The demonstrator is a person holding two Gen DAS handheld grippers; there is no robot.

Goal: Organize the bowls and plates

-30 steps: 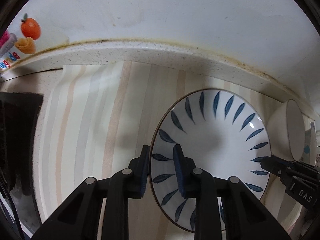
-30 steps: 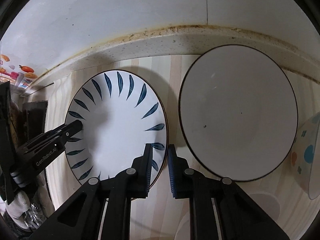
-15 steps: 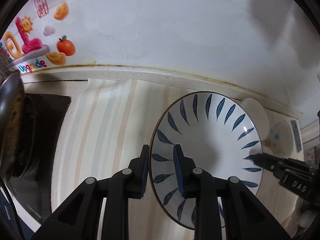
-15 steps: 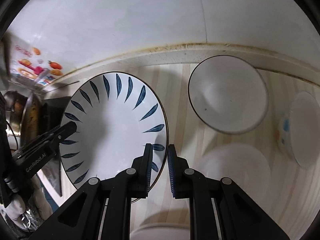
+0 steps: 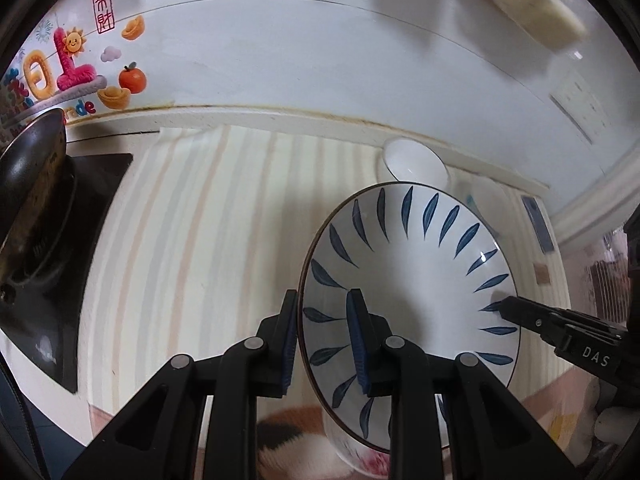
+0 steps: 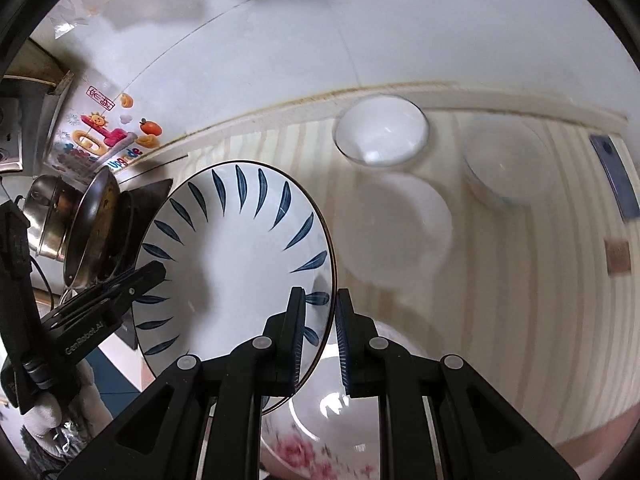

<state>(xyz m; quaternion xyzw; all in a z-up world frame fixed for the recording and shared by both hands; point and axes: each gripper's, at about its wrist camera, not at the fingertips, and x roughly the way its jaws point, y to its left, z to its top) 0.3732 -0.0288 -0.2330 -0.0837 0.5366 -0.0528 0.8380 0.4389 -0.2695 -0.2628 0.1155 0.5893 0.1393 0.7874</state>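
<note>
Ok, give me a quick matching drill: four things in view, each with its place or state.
1. blue-leaf plate
2. floral bowl
3. plain white bowl
4. dark pan

a. against the back edge of the counter
b. under the lifted plate
c. on the stove, far left
d. gripped at both rims by the fingers

Pairs: 1-d, 2-b, 3-a, 4-c

Bright, even indoor light. Small glare spots sit on the leaf-patterned plate (image 5: 408,276) beyond the fingers. Bowls beyond them smear with motion blur; fisheye edges bend and darken.
</note>
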